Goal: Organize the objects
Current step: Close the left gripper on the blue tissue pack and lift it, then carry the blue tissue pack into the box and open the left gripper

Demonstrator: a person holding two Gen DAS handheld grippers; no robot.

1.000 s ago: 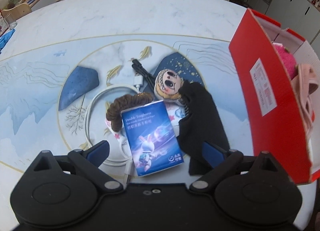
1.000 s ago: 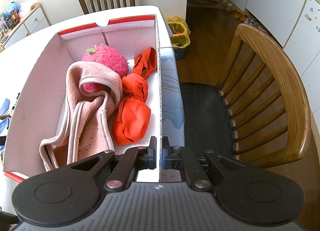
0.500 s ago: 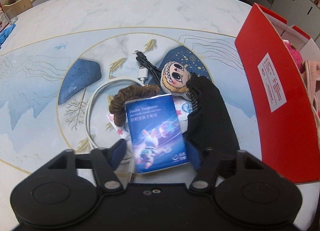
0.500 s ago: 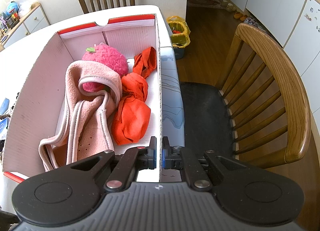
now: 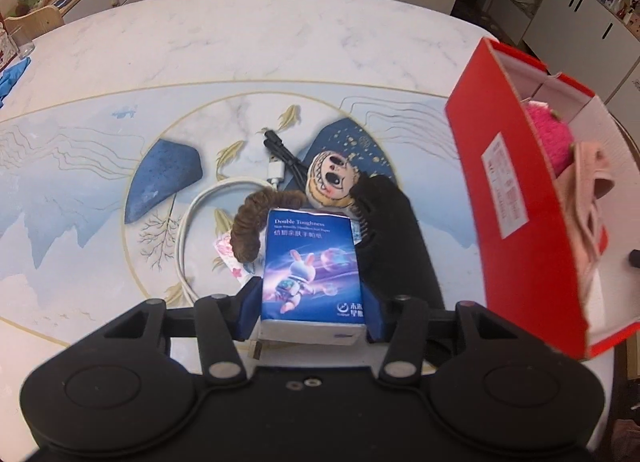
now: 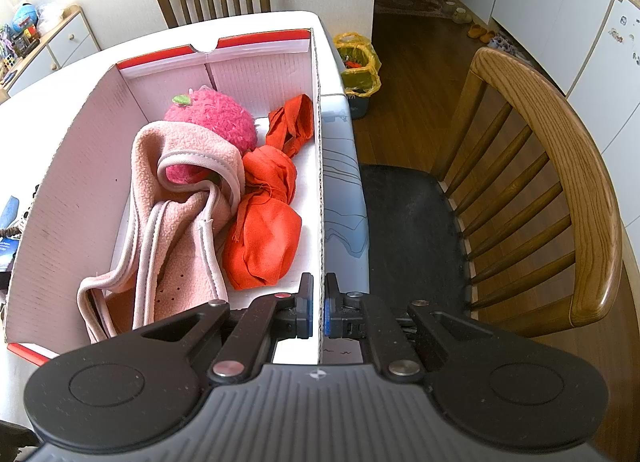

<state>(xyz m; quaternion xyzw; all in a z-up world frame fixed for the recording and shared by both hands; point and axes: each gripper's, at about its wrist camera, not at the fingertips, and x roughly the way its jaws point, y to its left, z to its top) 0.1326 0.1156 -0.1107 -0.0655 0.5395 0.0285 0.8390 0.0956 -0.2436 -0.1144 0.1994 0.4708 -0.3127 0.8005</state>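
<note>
tissue pack: blue, rabbit print, raised off table | red box: open, upright at right

The left claw points steeply down over the table, and its jaws have just been closing: both blue pads now press the sides of the tissue pack, one on each flank, near its closer end. The right claw also points steeply down, its jaws drawn almost together and pinching the near end of the right wall of the red box between the pads.
</note>
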